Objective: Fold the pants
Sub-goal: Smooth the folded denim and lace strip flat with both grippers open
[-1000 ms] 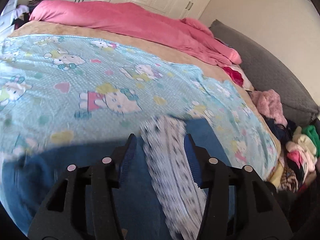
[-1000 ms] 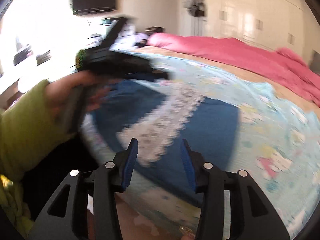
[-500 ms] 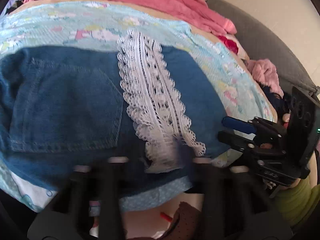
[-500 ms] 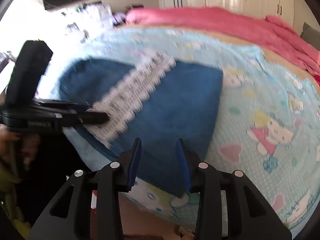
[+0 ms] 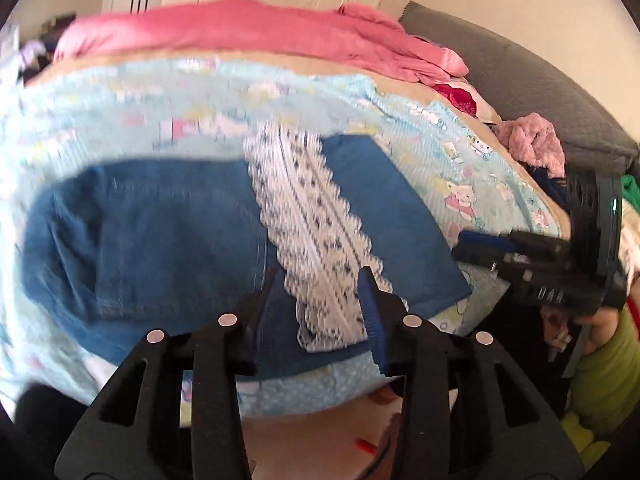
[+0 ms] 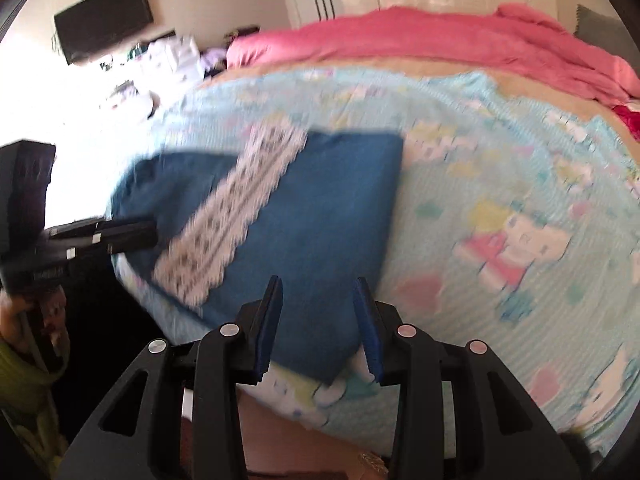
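Blue denim pants with a white lace strip lie folded flat on the light blue cartoon blanket near the bed's front edge. My left gripper hovers over the lace's near end; its jaws are opening and the pads do not press the cloth. From the right wrist view the pants fill the middle, and my right gripper stands open above their near corner. The left gripper reaches in at the pants' left edge. The right gripper sits by the pants' right edge.
A pink duvet is bunched along the far side of the bed. A grey headboard and a heap of clothes are to the right. A green sleeve holds the right gripper. A wall television hangs at the left.
My left gripper has drawn back toward the bed's near edge, so the whole pants now show. The right gripper has shifted over the pants' near corner, its jaws slightly narrower.
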Available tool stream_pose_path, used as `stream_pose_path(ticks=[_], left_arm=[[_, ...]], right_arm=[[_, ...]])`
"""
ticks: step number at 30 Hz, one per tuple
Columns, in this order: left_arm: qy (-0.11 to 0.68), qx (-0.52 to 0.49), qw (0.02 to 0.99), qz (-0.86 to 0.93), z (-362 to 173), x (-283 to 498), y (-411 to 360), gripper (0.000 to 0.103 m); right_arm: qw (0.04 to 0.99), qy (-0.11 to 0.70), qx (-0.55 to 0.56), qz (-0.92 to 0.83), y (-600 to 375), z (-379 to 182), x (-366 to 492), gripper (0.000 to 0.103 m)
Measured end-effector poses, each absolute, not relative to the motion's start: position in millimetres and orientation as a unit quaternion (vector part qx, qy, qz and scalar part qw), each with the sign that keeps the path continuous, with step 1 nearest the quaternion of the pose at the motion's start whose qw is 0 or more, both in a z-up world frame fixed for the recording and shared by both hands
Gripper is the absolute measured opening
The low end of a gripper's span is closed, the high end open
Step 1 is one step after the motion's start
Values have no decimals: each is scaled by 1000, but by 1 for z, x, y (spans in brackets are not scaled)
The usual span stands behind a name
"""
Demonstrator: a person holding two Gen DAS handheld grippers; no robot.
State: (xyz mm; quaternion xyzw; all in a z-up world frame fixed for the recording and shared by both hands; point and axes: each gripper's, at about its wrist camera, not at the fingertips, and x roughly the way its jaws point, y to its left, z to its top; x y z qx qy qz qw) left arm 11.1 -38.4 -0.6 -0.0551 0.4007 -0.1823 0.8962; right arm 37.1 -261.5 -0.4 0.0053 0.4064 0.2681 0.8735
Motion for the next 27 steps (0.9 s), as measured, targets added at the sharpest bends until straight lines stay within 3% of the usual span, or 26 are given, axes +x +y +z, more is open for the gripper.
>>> stream_pose_path(ticks=[8, 11, 17, 19, 27], left_arm=[[403, 28, 889, -214, -4, 30, -92, 30], [448, 28, 871, -198, -34, 43, -95, 30], [436, 29, 876, -203, -40, 36, -91, 30], [435, 26, 876, -206, -41, 37, -90, 30], [431, 15, 877, -214, -42, 36, -85, 30]], right_arm=[[877, 393, -51, 272, -235, 29, 99, 35], [867, 409, -60, 279, -210, 21, 132, 35], [851, 459, -95, 239, -177, -15, 178, 34], [846, 478, -98, 215, -172, -29, 194, 29], [856, 472, -81, 196, -165, -40, 220, 28]])
